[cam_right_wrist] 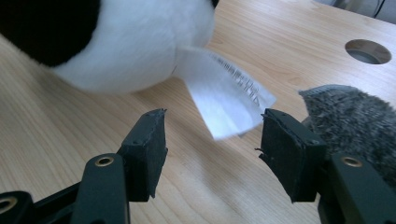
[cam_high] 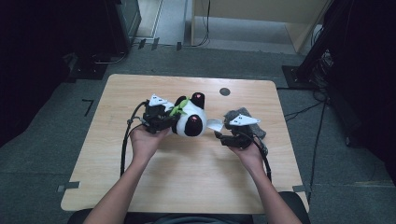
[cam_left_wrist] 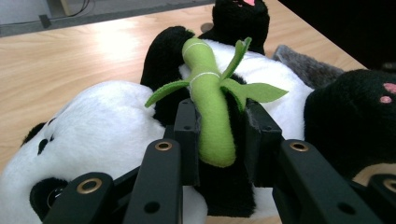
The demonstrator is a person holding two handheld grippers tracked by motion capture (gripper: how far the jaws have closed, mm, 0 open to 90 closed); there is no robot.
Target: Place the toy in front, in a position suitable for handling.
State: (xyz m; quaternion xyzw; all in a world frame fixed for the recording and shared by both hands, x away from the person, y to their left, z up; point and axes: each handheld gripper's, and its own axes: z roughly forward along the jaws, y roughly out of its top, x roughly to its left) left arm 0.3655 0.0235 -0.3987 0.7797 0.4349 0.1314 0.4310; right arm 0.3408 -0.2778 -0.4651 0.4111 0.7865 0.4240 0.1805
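Pinching the black-and-white plush panda (cam_high: 189, 119) by its green felt bamboo sprig (cam_left_wrist: 211, 116) above the pale wooden tabletop (cam_high: 187, 177), the left gripper (cam_high: 161, 120) should hold steady; the right gripper (cam_right_wrist: 212, 156), fingers apart and empty, needs centring on the white tag (cam_right_wrist: 224, 91).

Grey cloth (cam_high: 247, 122) crowds right gripper (cam_high: 227, 138); table (cam_high: 196, 186) front free.

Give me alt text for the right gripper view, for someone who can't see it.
The right gripper stands open just short of a white fabric label that hangs from a plush panda lying on a light wooden table. A grey fuzzy cloth lies at the right, with a round hole in the tabletop beyond it.
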